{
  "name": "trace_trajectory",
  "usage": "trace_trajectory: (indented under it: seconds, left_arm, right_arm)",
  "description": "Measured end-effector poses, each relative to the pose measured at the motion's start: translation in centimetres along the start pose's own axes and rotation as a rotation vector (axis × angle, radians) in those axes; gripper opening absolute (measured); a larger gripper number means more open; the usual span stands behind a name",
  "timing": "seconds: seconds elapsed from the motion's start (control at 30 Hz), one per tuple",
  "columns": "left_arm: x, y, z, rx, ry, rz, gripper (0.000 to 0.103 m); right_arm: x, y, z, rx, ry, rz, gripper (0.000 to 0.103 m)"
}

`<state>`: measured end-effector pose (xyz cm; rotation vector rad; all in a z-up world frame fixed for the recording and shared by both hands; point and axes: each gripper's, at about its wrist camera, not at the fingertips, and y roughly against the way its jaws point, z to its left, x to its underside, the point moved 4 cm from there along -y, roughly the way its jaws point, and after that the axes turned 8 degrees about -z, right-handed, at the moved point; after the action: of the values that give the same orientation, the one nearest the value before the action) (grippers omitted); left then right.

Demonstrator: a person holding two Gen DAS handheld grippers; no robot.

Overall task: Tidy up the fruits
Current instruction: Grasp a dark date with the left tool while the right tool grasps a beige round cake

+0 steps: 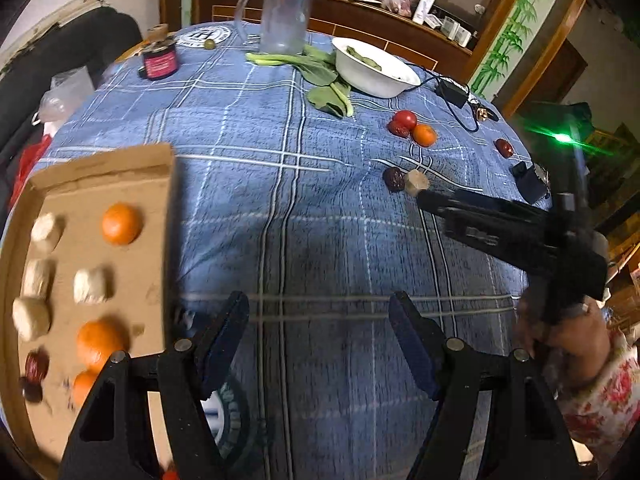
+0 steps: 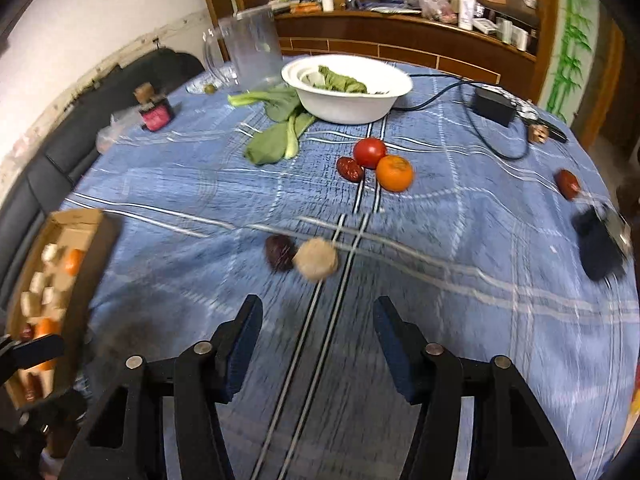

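A cardboard tray (image 1: 100, 176) at the left holds oranges (image 1: 121, 224), pale round pieces (image 1: 91, 286) and dark red dates (image 1: 37, 365); it also shows in the right wrist view (image 2: 78, 220). On the blue cloth lie a tomato (image 2: 370, 153), an orange (image 2: 394, 173), a date (image 2: 350, 169), a dark date (image 2: 279, 253) touching a pale round piece (image 2: 316, 259), and another date (image 2: 567, 183). My left gripper (image 1: 320, 332) is open and empty beside the tray. My right gripper (image 2: 318, 336) is open and empty, just short of the pale piece.
A white bowl (image 2: 384, 98) with greens, loose leafy greens (image 2: 276, 136), a clear jug (image 2: 252, 52), a small red jar (image 2: 154, 114), a black adapter with cable (image 2: 492, 106) and a dark object (image 2: 600, 244) at the right edge sit on the round table.
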<state>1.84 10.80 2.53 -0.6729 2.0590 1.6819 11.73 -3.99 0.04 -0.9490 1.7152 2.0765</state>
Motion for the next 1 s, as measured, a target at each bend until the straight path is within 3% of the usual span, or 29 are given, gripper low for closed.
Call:
trace_trajectory:
  seconds: [0.23,0.53,0.67,0.83,0.9,1.0]
  left_arm:
    - [-1.3,-1.7,0.5,-0.001,-0.019,-0.005,0.071]
    - [-4.4,-6.1,-2.0,0.094,-0.022,0.023,0.071]
    - [-5.4,-9.0,-4.5,0.145,-0.070,0.050,0.056]
    - [-5.5,-11.2,-6.1,0.114,-0.151,0.055,0.049]
    - [-5.2,-11.0,-6.6,0.089,-0.196,0.045,0.025]
    - [-4.9,-10.6,-6.7,0.083,-0.211,0.042,0.025]
  right_arm:
    - [-0.9,-2.6,0.1,-0.012,0.022,-0.012,0.031]
    - [1.4,-0.5,-2.2,-0.029,-0.073,0.009,0.031]
    - [3.0,1.2,-3.7,-0.016,-0.131,0.012,0.031]
    - [4.4,2.6,-4.7,-0.009,-0.178,0.009,0.031]
    - [4.9,3.2,-4.9,-0.004,-0.188,0.005,0.031]
    - [5.3,3.9,-5.0,0.002,-0.190,-0.003,0.031]
